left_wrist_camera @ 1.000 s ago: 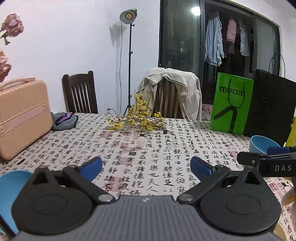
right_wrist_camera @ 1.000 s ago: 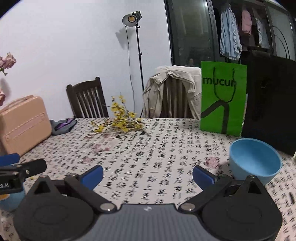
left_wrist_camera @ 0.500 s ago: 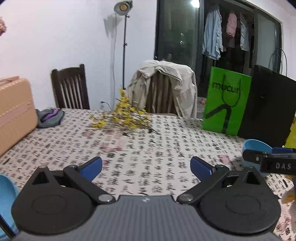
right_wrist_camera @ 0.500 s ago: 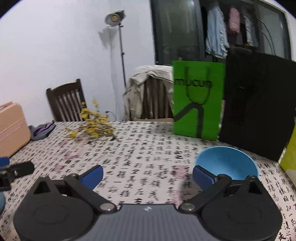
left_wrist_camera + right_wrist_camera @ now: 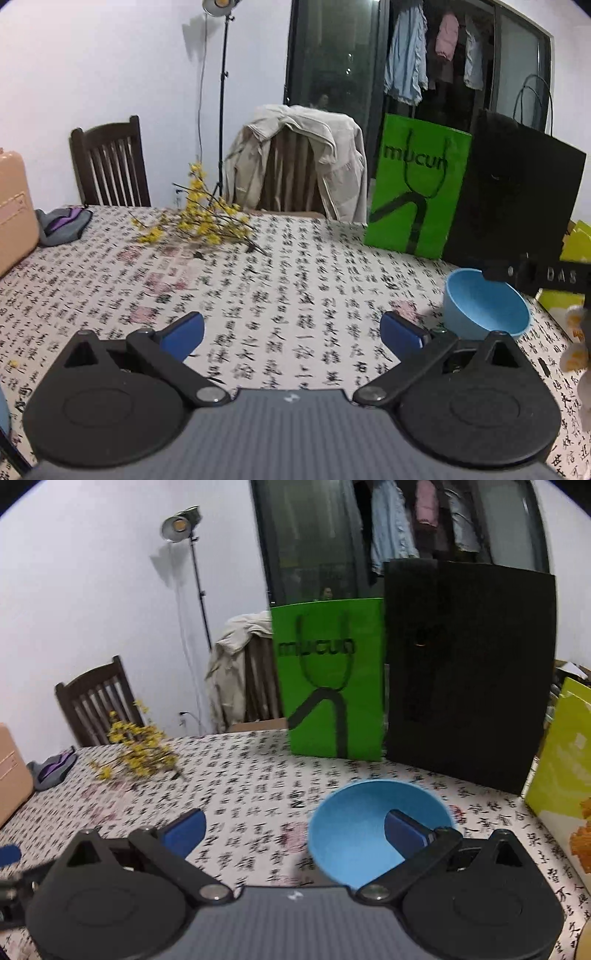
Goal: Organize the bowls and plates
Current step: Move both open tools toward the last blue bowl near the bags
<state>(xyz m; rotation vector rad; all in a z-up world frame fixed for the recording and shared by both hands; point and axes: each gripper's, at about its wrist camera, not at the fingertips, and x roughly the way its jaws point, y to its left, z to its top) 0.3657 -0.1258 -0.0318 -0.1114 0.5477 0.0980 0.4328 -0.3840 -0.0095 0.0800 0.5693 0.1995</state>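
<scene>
The bench is covered with a cloth printed in black calligraphy. A blue bowl stands upright near the bench's right edge, in front of a black bag and a green bag that stand along the far edge; the bowl's inside shows only bare blue, nothing in it. What the two bags hold cannot be seen, as their mouths face up and away. The right gripper hangs just above the near side of the bowl with its jaws spread wide and holding nothing; its right blue pad overlaps the bowl's opening in the right wrist view, the left pad is over bare cloth. The left gripper is over the middle of the bench, jaws likewise wide apart and empty, with the same bowl off to its right. A spray of yellow flowers lies toward the far edge, a grey and purple pouch near the far left corner, beside a peach case at the left edge.
</scene>
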